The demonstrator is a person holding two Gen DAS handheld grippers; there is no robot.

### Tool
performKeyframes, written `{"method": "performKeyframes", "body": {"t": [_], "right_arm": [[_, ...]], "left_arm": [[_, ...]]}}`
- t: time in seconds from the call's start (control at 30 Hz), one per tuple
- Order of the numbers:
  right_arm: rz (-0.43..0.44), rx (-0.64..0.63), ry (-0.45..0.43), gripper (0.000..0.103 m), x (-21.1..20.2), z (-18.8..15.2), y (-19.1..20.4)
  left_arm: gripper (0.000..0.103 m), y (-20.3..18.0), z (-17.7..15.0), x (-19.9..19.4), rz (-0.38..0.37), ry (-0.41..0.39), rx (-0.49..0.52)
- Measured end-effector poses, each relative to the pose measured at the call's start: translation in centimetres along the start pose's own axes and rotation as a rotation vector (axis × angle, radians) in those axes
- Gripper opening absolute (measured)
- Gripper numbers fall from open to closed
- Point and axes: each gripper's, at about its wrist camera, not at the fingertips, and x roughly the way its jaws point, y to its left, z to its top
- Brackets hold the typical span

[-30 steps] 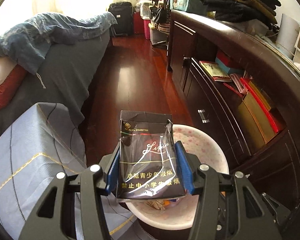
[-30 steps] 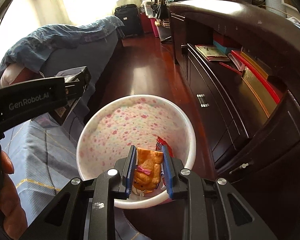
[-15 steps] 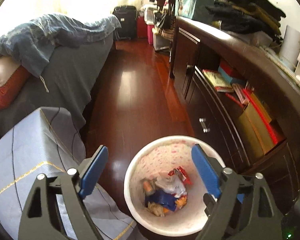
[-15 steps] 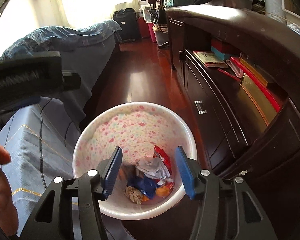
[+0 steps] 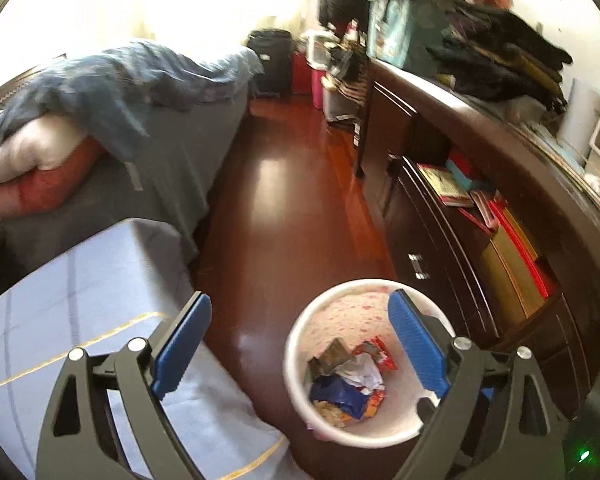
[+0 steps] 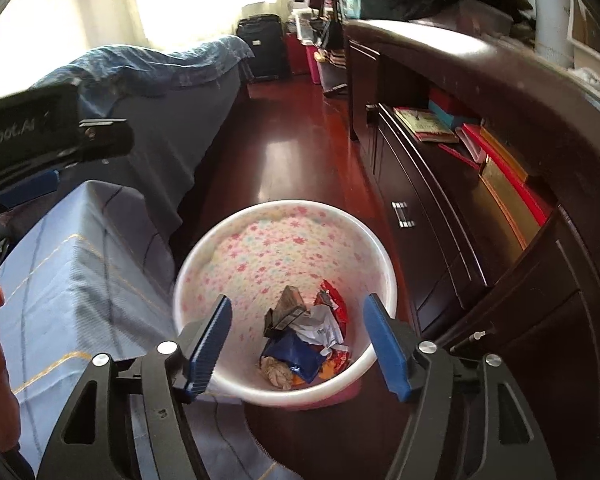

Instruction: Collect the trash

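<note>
A white bin with a pink flower pattern stands on the dark red floor; it also shows in the left wrist view. Trash lies in its bottom: a dark cigarette pack, a blue wrapper, a red wrapper and crumpled paper. My right gripper is open and empty above the bin's near rim. My left gripper is open and empty, above the bin's left side. The left gripper's black body shows at the left of the right wrist view.
A stool or table under a light blue cloth stands left of the bin. A grey bed with a blue quilt lies beyond it. A dark wooden cabinet with books on its shelf runs along the right.
Both grippers opened. The cigarette pack dropped from my left gripper and the orange snack pack from my right, both into the bin. Both grippers have drawn back and upward.
</note>
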Motion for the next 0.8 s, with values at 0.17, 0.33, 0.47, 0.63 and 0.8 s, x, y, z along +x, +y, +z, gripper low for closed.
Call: {"method": "performKeyframes", "body": {"t": [0.17,0.33,0.47,0.63,0.8], "right_arm": [[0.051,-0.053,-0.040,0.091,-3.8,-0.6,3.1],[0.130,-0.135,-0.052,0.099,-7.1,-1.9,7.6],[0.185,-0.195,-0.054,0.099,-9.6,-3.2,11.1],[0.224,-0.277,-0.086,0.099,-14.0,-5.7,15.9],[0.248,-0.356,-0.178,0.099,-19.4,-8.0,19.4]], "left_arm": [[0.095,4.1,-1.0,-5.3,0.073,-0.061,-0.061],[0.099,8.6,-2.7,-11.8,0.179,-0.126,-0.121],[0.099,12.0,-4.9,-16.7,0.262,-0.152,-0.172],[0.099,16.4,-8.7,-23.0,0.358,-0.161,-0.260],[0.099,19.4,-12.4,-30.0,0.473,-0.213,-0.324]]}}
